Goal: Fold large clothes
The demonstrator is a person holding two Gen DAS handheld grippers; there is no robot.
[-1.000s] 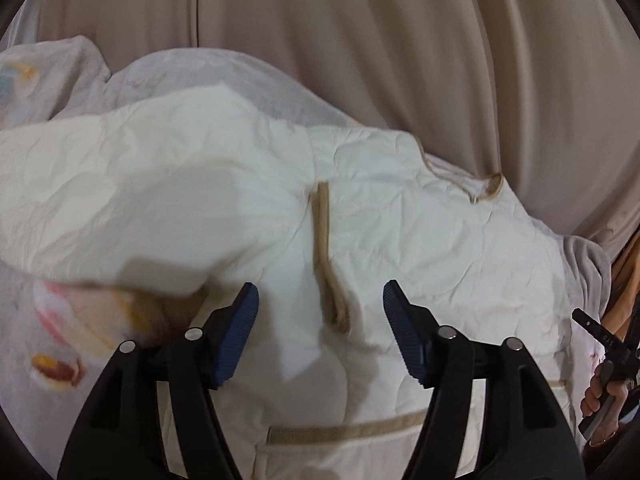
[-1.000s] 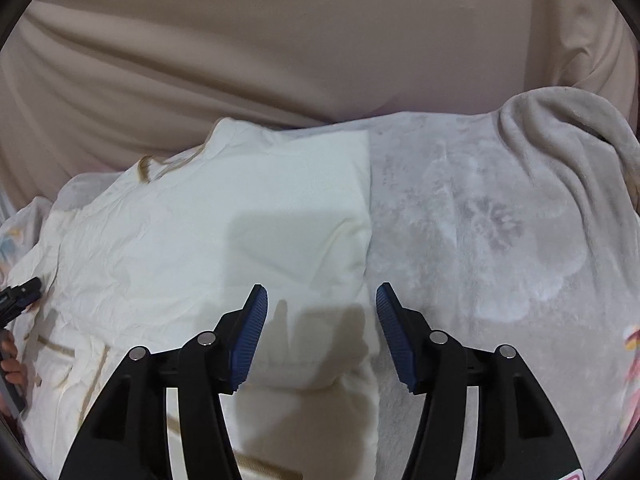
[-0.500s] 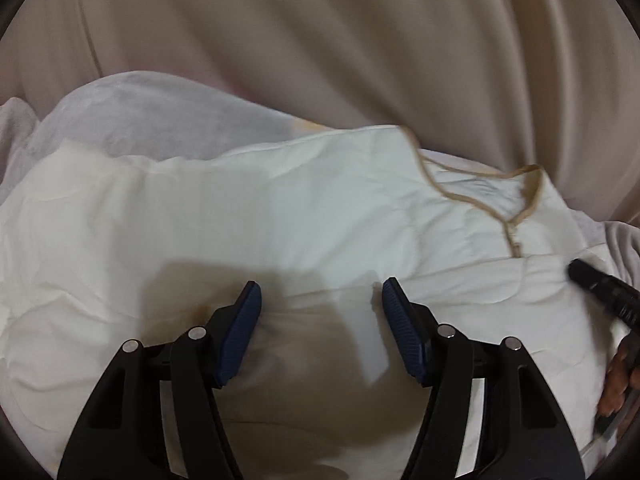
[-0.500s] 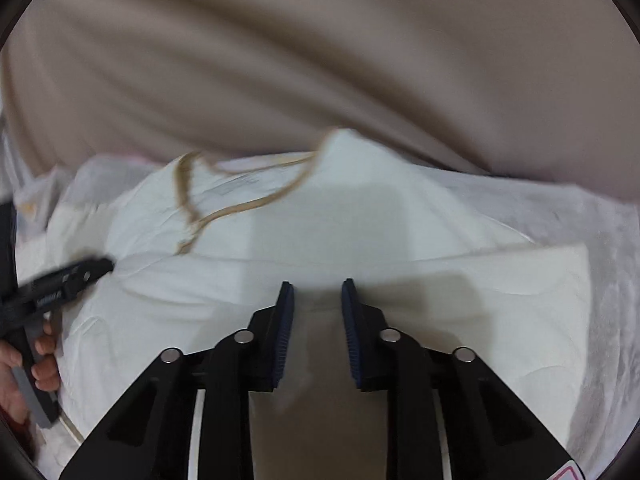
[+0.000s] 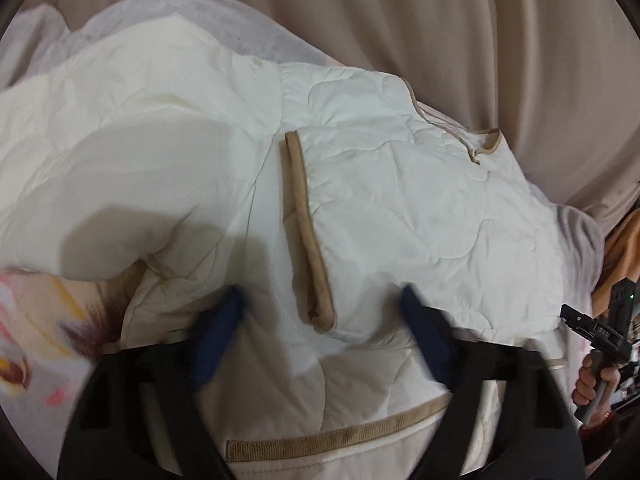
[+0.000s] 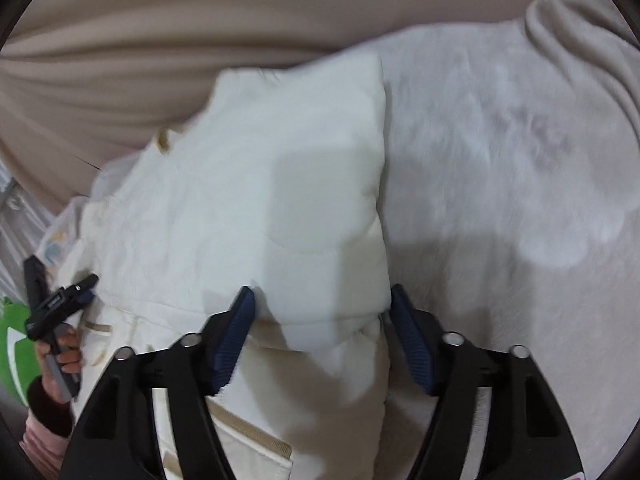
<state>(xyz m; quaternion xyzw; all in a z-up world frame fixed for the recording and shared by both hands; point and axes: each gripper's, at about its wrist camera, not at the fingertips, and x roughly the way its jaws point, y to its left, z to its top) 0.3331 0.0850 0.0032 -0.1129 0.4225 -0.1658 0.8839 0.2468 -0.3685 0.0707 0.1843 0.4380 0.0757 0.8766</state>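
Your left gripper [image 5: 324, 336] fills the bottom of its frame, its blue-padded fingers [image 5: 218, 338] spread wide apart and holding nothing, blurred at the edges. Between and beyond them lies the jacket [image 5: 400, 200], cream and quilted, spread across the middle of the frame on a pale blanket [image 5: 256, 28]. A tan-trimmed sleeve cuff [image 5: 306, 232] lies folded over the jacket's centre, running from mid-frame down toward the gap between the fingers. A tan pocket band [image 5: 336, 438] crosses the bottom centre, and the tan collar [image 5: 486, 146] sits at the upper right. Beige curtain [image 5: 440, 20] fills the top. At the far right edge you can see your right hand [image 5: 592, 380] on its black handle. In the right wrist view, your right gripper [image 6: 322, 340] is at the bottom, also open wide, its pads on either side of a folded cream sleeve [image 6: 304, 184] that runs up the centre; whether they touch it is unclear. The blanket [image 6: 520, 160] fills the right half. Your left hand [image 6: 62, 354] shows at lower left.
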